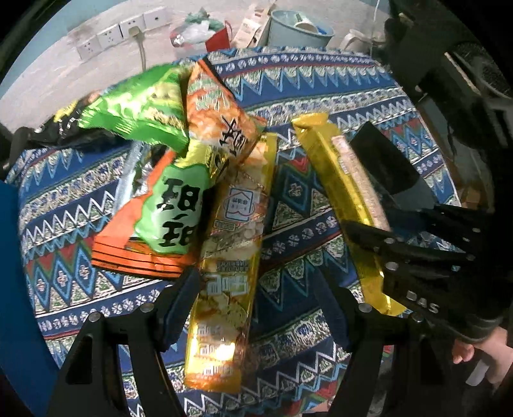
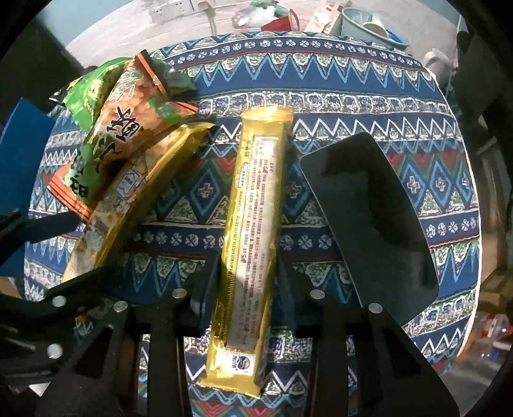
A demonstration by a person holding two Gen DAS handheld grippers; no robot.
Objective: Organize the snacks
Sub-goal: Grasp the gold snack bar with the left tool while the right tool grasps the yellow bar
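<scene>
Two long gold snack packs lie on a round patterned table (image 1: 288,199). My left gripper (image 1: 256,308) is open, its fingers astride the near end of one gold pack (image 1: 231,256), which runs under a pile of orange and green snack bags (image 1: 173,205). My right gripper (image 2: 245,288) is shut on the second gold pack (image 2: 253,224), gripping it on both sides near its lower half; that gripper and pack also show in the left wrist view (image 1: 346,199). The pile also shows in the right wrist view (image 2: 109,138).
A black flat tray (image 2: 368,218) lies on the table right of the held pack. Beyond the far table edge stand a pale blue bucket (image 1: 298,29), a red bag (image 1: 218,38) and wall sockets (image 1: 109,35). A blue object (image 1: 16,288) sits at the left.
</scene>
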